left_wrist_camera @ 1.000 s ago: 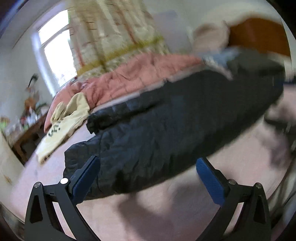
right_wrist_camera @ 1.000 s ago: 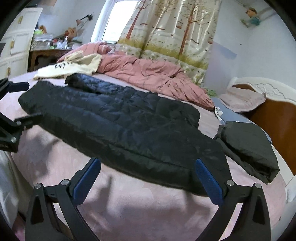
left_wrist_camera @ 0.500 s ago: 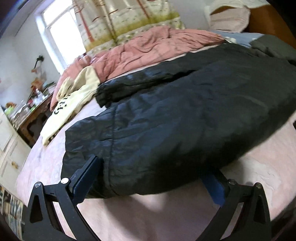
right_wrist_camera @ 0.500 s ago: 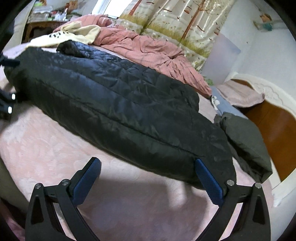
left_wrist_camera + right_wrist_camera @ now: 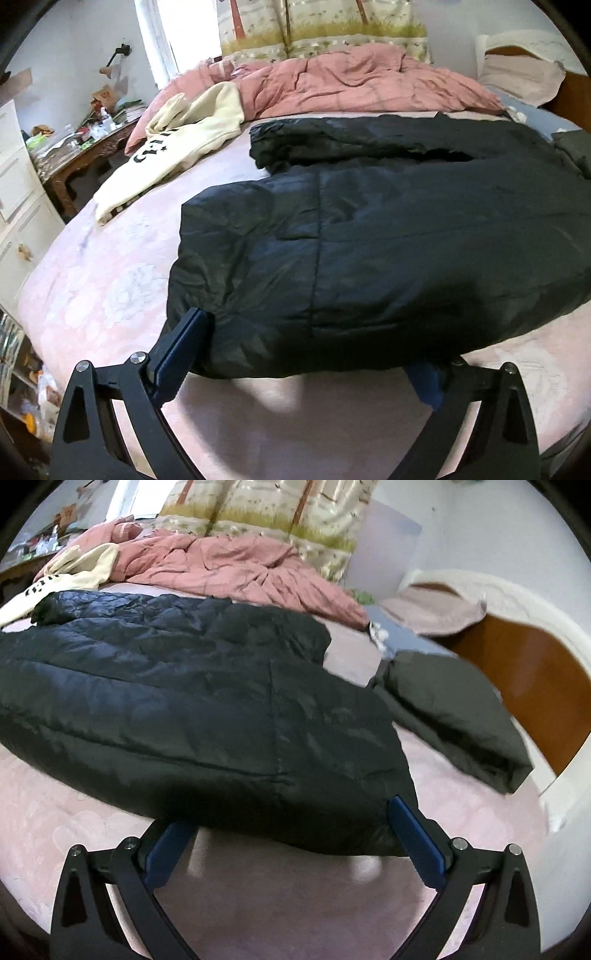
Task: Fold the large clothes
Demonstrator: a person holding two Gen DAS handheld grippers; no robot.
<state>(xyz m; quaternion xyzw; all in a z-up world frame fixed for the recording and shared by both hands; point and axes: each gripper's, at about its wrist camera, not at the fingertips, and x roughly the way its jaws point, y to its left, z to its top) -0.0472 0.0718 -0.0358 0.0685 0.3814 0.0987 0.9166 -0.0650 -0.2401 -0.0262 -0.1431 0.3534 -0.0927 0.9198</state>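
Both grippers have closed in on the black coat [image 5: 388, 236] since a second ago. It lies lengthwise along the near edge of the bed [image 5: 110, 280]. Left gripper [image 5: 306, 354] and right gripper [image 5: 291, 830] both gape wide, each straddling an end of the near hem, nothing pinched yet. Grasp looks imminent; fold not begun.

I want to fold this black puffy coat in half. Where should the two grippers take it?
Grip the black coat by its near long edge, left gripper and right gripper at opposite ends, coming in low along the bed. Both open jaws already straddle that thick edge.
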